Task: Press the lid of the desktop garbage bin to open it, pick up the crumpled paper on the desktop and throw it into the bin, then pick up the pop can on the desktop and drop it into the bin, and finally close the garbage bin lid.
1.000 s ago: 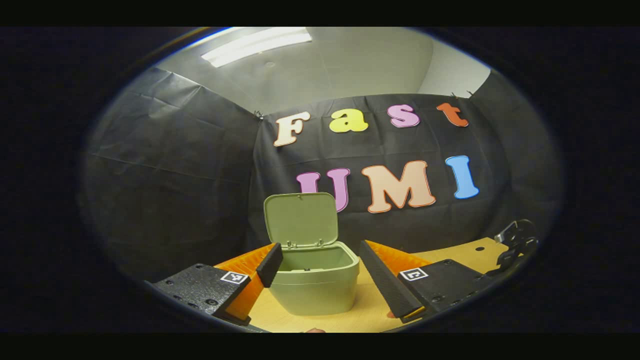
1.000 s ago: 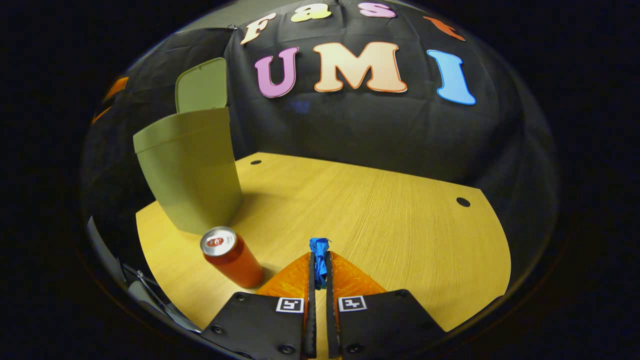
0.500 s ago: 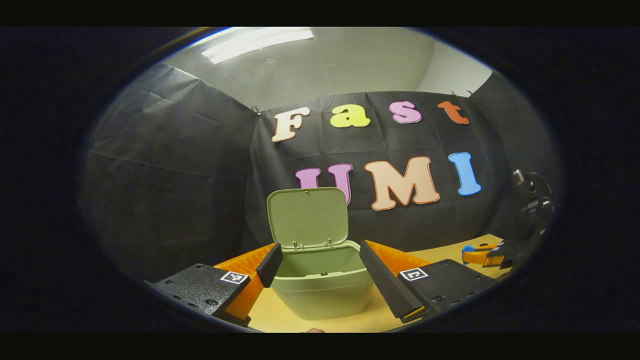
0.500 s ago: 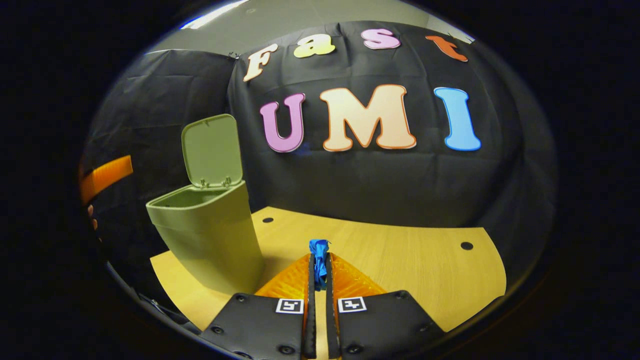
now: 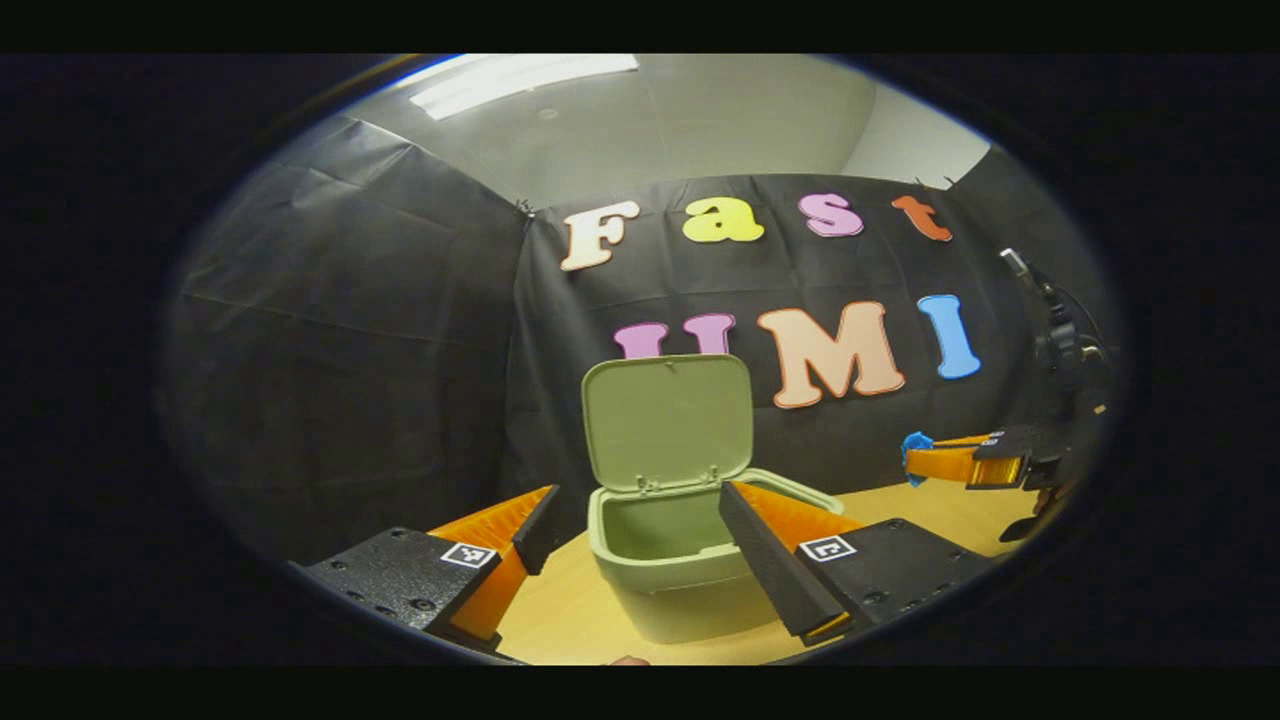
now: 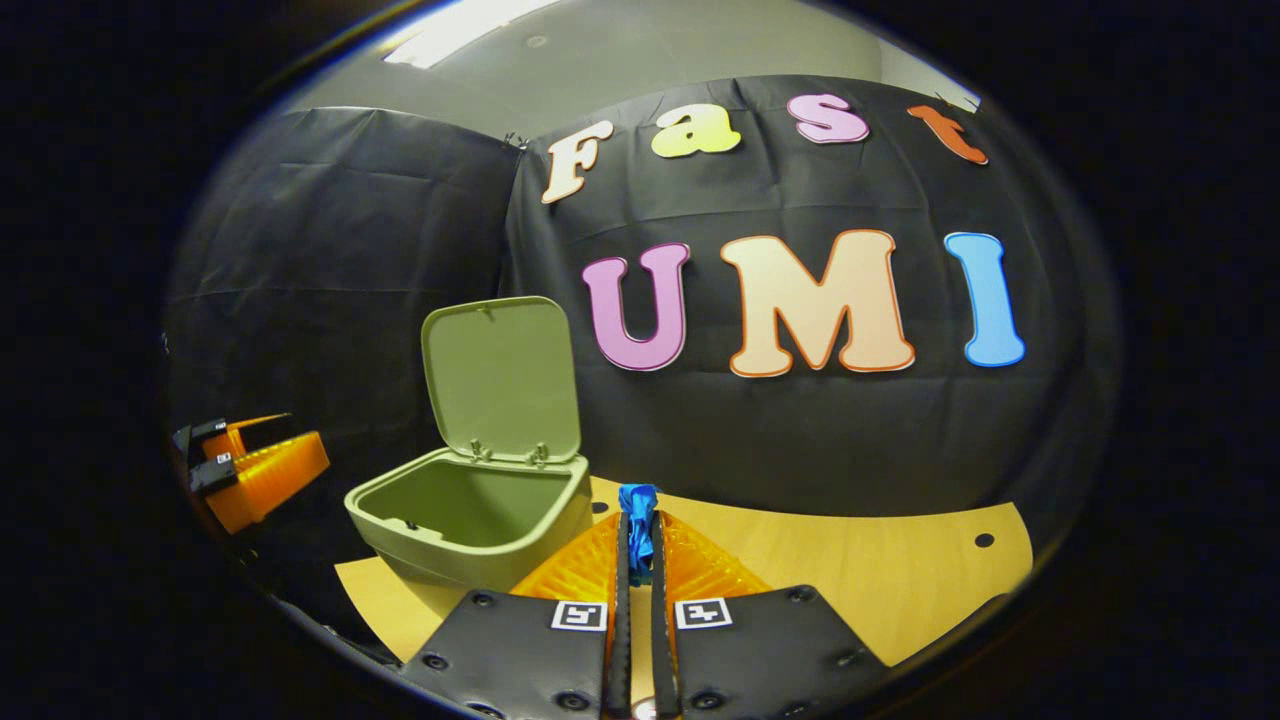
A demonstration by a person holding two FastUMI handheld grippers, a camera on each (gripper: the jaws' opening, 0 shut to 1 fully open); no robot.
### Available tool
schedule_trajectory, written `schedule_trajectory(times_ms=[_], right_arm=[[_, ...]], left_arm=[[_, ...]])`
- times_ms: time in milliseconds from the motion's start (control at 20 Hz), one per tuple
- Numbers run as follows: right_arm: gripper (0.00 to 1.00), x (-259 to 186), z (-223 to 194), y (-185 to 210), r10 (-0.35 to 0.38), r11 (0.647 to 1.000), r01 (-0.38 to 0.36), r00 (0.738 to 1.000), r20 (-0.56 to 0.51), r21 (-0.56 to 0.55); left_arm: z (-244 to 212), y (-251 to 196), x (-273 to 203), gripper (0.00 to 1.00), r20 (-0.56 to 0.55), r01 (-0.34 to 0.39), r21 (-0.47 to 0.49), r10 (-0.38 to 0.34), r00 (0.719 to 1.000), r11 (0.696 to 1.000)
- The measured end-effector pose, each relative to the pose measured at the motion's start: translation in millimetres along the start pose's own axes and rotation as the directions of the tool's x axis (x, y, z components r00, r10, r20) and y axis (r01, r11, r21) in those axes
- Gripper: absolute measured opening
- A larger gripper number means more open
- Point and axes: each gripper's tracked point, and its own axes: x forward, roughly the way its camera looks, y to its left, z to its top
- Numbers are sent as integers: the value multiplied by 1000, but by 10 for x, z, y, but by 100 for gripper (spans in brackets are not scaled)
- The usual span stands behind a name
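Blue crumpled paper held beside open bin

My right gripper (image 6: 637, 520) is clamped on the small blue crumpled paper wad (image 6: 637, 500), its tuft poking past my fingertips, just right of the pale green plastic desktop bin (image 6: 470, 520) on the light wooden table (image 6: 880, 580); hinged lid (image 6: 500, 375) upright. My left gripper (image 5: 640, 520) spread apart, holding nothing. I can read no label.
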Motion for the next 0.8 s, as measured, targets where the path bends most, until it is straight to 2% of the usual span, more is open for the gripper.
schedule_trajectory(times_ms=[300, 350, 400, 500, 750, 800], right_arm=[[12, 287, 22, 730, 84, 996, -84, 996, 9, -27], [12, 335, 7, 804, 88, 996, -88, 996, 8, -30], [12, 378, -13, 855, 90, 995, -90, 996, 6, -32], [15, 442, -68, 927, 105, 994, -105, 994, -7, -35], [100, 325, 2, 860, 70, 997, -69, 997, 25, -44], [99, 248, 28, 813, 58, 997, -56, 997, 40, -53]], left_arm=[[-109, 380, -41, 94, -16, -13, 48, 13, 1000, 999], [-121, 420, -36, 99, -20, -14, 56, 15, 1000, 998], [-136, 461, -43, 94, -24, -16, 64, 18, 1000, 998], [-113, 477, -52, 94, -20, -9, 68, 10, 1000, 998], [-67, 308, -59, 94, -7, 29, 58, -29, 1000, 998], [-47, 216, -56, 94, -4, 47, 50, -47, 999, 998]])
